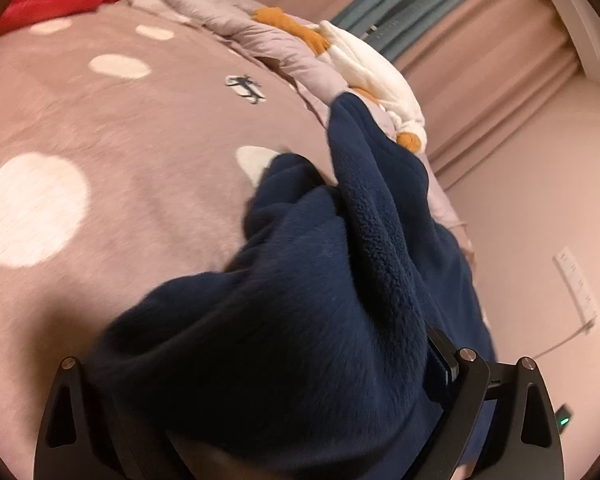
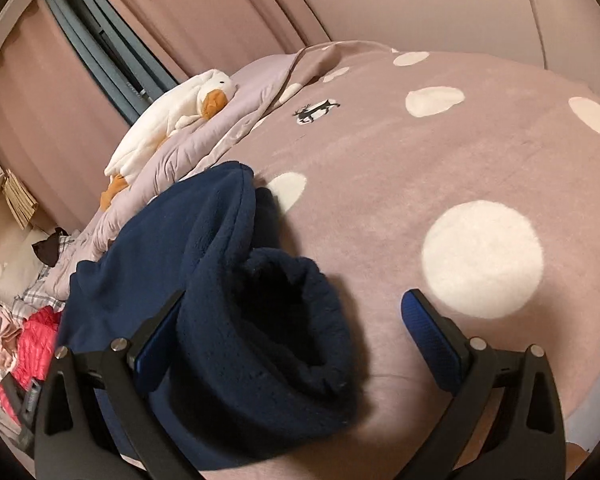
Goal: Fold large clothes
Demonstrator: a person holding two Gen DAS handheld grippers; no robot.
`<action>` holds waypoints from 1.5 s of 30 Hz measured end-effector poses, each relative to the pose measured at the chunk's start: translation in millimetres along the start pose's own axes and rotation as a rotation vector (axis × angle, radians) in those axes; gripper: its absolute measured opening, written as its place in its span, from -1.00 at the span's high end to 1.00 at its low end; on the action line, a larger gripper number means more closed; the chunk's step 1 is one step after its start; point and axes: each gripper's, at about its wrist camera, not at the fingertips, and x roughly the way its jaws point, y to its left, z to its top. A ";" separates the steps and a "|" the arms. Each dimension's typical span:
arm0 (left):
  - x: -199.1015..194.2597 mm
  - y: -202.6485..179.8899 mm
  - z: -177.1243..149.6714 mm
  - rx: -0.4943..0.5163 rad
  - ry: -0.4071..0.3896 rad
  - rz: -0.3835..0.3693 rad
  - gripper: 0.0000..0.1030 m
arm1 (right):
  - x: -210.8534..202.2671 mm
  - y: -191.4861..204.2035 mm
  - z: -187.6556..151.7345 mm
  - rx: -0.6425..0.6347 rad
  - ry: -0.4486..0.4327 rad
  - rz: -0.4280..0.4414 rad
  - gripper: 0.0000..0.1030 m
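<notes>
The navy fleece garment (image 2: 228, 280) lies bunched and unfolded on the bed's spotted blanket (image 2: 420, 168), near the plush goose (image 2: 172, 116), so most folding remains; my left hand-held gripper (image 1: 260, 412) and right hand-held gripper (image 2: 288, 344) both straddle it with jaws released.

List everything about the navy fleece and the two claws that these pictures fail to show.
- Left wrist view: the navy fleece covers the left claw, hiding its pads and any contact; only the black frame shows.
- Right wrist view: the right claw stands open; the fleece hides the left finger's tip, so contact there is unclear.
- Both views: the garment's type and full outline are bunched and cut off by the bottom edge.
- Left wrist view: the bedspread is motion-blurred.
</notes>
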 end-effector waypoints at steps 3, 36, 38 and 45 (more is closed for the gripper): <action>-9.7 9.5 -1.3 -0.039 0.024 -0.016 -0.85 | -1.0 -1.7 -7.8 0.036 0.002 0.010 -0.99; 27.5 -94.0 -39.1 0.233 -0.155 0.149 -0.16 | 42.0 39.3 -17.1 -0.034 0.143 0.255 -0.26; 24.3 -93.9 -38.4 0.220 -0.154 0.123 -0.11 | 42.6 43.4 -17.3 -0.023 0.155 0.288 -0.20; -6.1 -85.5 -42.0 0.214 -0.209 0.155 -0.03 | 41.8 86.2 -27.8 -0.094 0.197 0.412 -0.12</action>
